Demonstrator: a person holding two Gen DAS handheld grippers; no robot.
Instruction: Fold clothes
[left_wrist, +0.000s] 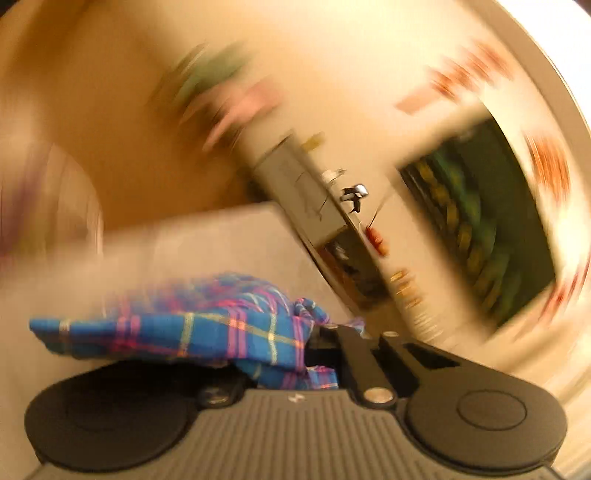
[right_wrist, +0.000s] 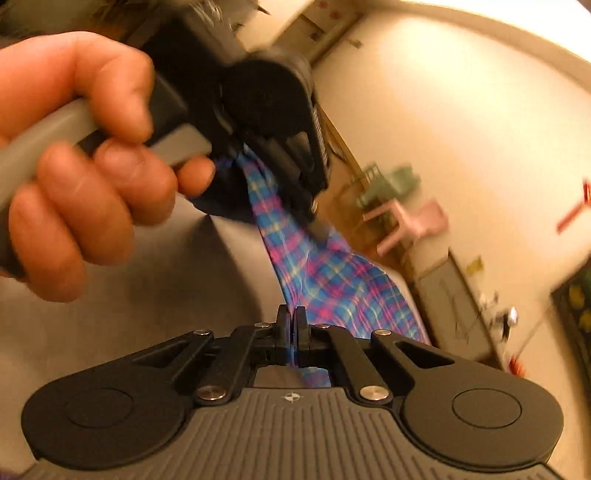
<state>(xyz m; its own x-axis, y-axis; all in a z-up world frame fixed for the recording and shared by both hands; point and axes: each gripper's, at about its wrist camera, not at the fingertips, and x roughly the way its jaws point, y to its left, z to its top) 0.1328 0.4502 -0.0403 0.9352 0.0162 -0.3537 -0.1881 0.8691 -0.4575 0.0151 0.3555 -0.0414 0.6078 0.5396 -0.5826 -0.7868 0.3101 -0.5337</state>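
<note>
cloth stretches between clamped right gripper and left gripper, pinched by both.

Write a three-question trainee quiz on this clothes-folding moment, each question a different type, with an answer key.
1. True or false: the right hand-held gripper stands open, clear of the plaid cloth.
2. Multiple choice: the cloth's main colour is A) green, B) blue, C) white.
3. Fill in: in the right wrist view, the left hand-held gripper is held by a person's ____.

Key: 1 false, it is shut on the cloth, as is the left one; 2 B; 3 hand.
</note>
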